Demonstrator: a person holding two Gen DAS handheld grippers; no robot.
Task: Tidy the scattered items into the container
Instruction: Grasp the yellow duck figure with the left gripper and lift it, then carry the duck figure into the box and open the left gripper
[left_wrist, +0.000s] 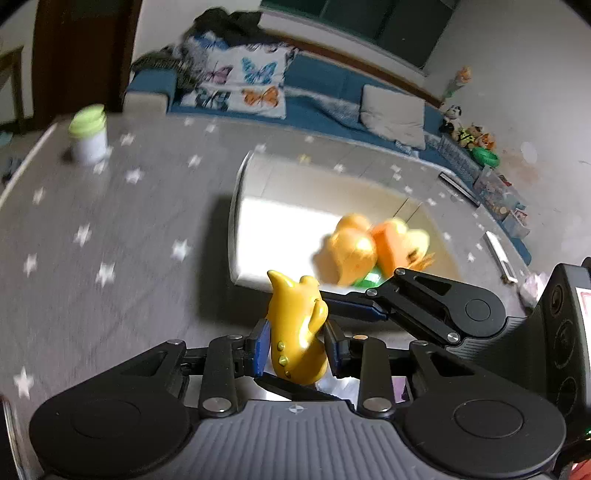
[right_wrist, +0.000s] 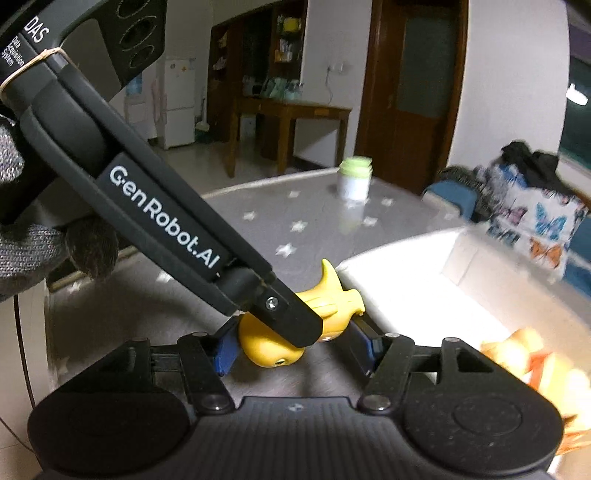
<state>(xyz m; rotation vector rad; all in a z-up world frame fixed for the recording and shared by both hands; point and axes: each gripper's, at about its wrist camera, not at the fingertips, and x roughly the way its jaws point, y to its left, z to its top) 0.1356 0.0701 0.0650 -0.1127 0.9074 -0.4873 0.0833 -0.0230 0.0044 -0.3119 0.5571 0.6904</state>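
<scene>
Our left claw (left_wrist: 295, 343) is clamped on a small yellow toy figure (left_wrist: 297, 332), its blue pads (left_wrist: 261, 345) pressed against both flanks, with the toy's pointed top upward. We hold it just short of the white container (left_wrist: 240, 221), which sits on the grey star-patterned counter (left_wrist: 110, 221). Inside the container lie blurred yellow and orange toys (left_wrist: 369, 247) beside something green. Our right claw (right_wrist: 297, 341) reaches in from the side; in the right wrist view its blue pads (right_wrist: 225, 350) stand on either side of the same yellow toy figure (right_wrist: 273, 347), but the left gripper's black finger crosses in front, so we cannot tell whether they grip it or merely flank it. A white jar with a pale green lid (left_wrist: 90, 134) stands well apart, near the counter's far edge. Beyond it, a blue sofa (left_wrist: 325, 88) carries a butterfly-print cushion (left_wrist: 243, 83). A grey knit glove (right_wrist: 33, 236) wraps the hand on the left tool.
</scene>
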